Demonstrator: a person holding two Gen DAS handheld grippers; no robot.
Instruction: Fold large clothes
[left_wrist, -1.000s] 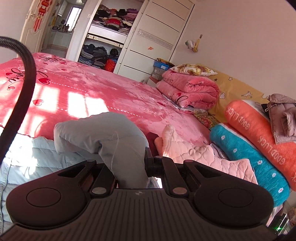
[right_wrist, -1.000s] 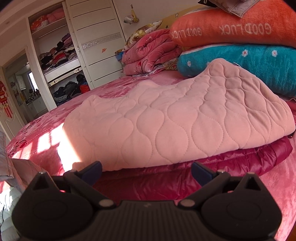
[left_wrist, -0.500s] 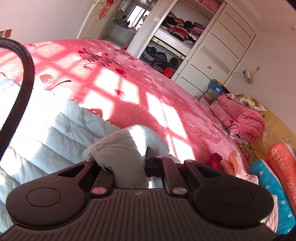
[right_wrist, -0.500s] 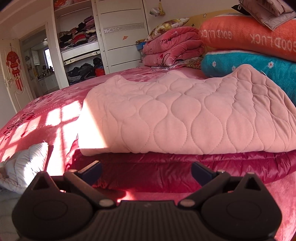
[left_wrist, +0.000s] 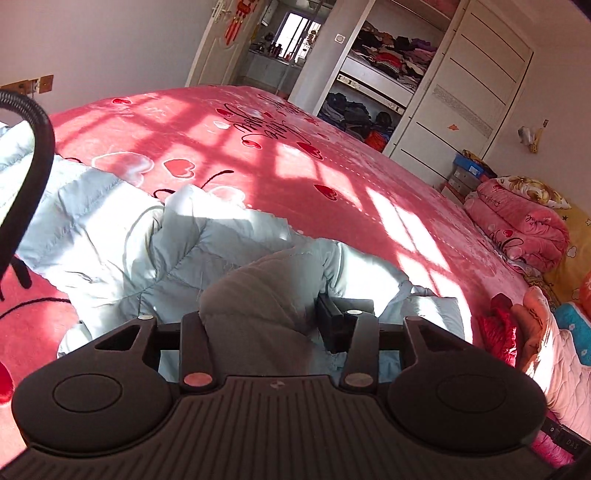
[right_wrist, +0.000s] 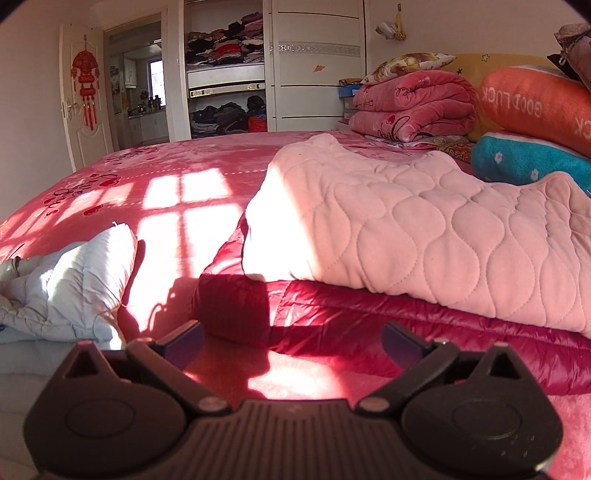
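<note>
Swinging across the red heart-print bedspread (left_wrist: 314, 155), my left gripper (left_wrist: 266, 325) now opens its jaws, laying the pale blue quilted down jacket's (left_wrist: 110, 236) fold at centre frame; right gripper (right_wrist: 291, 343) gapes empty.

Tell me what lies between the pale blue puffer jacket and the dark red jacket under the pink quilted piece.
Right wrist view: only bare, sunlit pink bedspread separates the pale blue puffer jacket from the dark red jacket.

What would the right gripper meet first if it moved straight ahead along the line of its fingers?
Most likely the folded dark red puffer jacket, which lies directly ahead of the open right gripper on the pink bedspread, under the pink quilted garment. Depth is unclear, so it might graze the bedspread first.
</note>
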